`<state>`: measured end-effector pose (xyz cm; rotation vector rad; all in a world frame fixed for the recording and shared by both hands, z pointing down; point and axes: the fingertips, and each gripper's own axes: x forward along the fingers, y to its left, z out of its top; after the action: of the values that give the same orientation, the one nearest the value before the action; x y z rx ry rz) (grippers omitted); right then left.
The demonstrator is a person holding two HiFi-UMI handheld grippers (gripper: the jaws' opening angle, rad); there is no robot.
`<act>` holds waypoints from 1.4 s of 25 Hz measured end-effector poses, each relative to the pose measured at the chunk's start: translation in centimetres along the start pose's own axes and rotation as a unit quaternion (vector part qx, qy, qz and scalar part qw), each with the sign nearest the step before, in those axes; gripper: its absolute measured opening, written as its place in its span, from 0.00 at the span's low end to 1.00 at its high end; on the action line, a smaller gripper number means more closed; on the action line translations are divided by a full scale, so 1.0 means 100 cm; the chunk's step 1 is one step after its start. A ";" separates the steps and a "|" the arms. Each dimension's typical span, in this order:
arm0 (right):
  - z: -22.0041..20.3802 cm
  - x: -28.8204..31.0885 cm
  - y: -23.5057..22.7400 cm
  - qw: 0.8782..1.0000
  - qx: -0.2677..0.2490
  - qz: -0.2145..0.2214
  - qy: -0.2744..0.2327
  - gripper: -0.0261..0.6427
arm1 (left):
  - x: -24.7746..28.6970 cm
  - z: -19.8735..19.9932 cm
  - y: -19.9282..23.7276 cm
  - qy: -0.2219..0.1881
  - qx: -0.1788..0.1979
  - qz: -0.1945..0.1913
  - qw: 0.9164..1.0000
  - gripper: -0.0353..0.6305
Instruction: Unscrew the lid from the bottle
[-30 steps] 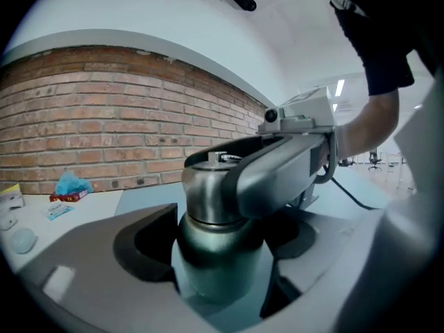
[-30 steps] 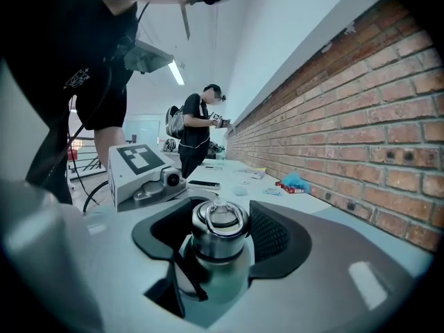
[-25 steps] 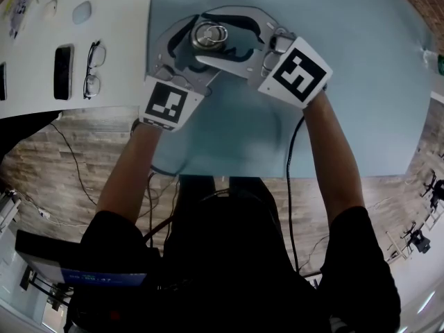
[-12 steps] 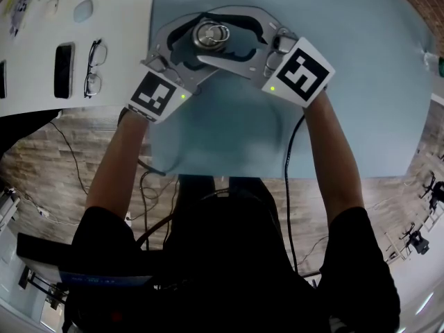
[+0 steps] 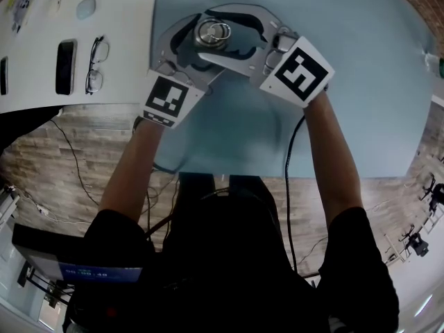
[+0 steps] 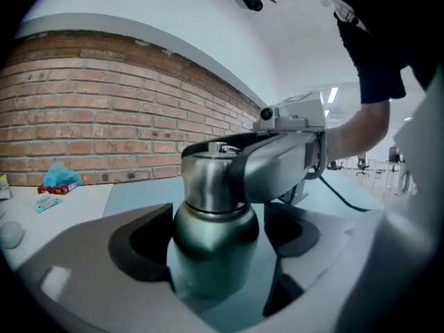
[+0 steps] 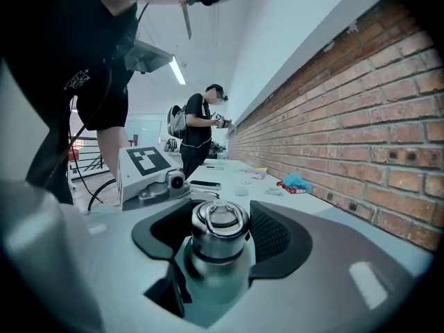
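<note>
Stainless-steel bottle (image 6: 208, 255): upright on pale blue table (image 5: 361, 82), close to the table's left edge, enclosed by both grippers. Brushed-steel lid (image 7: 218, 227): seated on the neck, carry ring folded flat on top.

Left gripper (image 6: 216, 245): lower position, level with the bottle body. Jaws opening, spread wide. Body between the black pads (image 6: 139, 245), with a clear gap at the right-hand pad and no visible pressure on either side.

Right gripper (image 7: 219, 240): upper position, level with the lid, entering from the opposite side. Jaws closed round the lid, curved black pads at both flanks, textured pad (image 7: 274, 234) against the lid wall. One grey jaw visible across the lid front in left gripper view.

Markers: left marker cube (image 5: 166, 99) and right marker cube (image 5: 298, 70), each on the end of its gripper nearest the person in head view.

Adjacent white table (image 5: 118, 19): spectacles (image 5: 95, 64) and dark phone (image 5: 65, 57) side by side, well apart from the bottle. Brick wall (image 7: 361, 116) along the far side of the tables. Second person (image 7: 198, 134) standing far off in right gripper view.
</note>
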<state>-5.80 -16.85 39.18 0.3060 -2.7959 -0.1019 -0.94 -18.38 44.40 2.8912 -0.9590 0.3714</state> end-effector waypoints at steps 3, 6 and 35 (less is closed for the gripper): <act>-0.002 0.000 0.000 1.000 -0.001 -0.003 0.006 0.44 | 0.000 0.002 0.001 0.000 -0.002 0.034 0.999 0.66; -0.004 0.002 0.001 1.000 0.005 -0.005 0.008 0.45 | -0.001 0.006 0.003 -0.004 0.003 0.070 0.997 0.66; -0.003 0.004 -0.003 1.000 0.020 -0.008 -0.015 0.44 | -0.001 0.012 0.007 -0.036 0.003 0.048 0.998 0.59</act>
<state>-6.02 -17.20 39.60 0.3398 -2.8280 -0.0549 -1.19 -19.11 43.25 2.8896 -1.1135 0.2794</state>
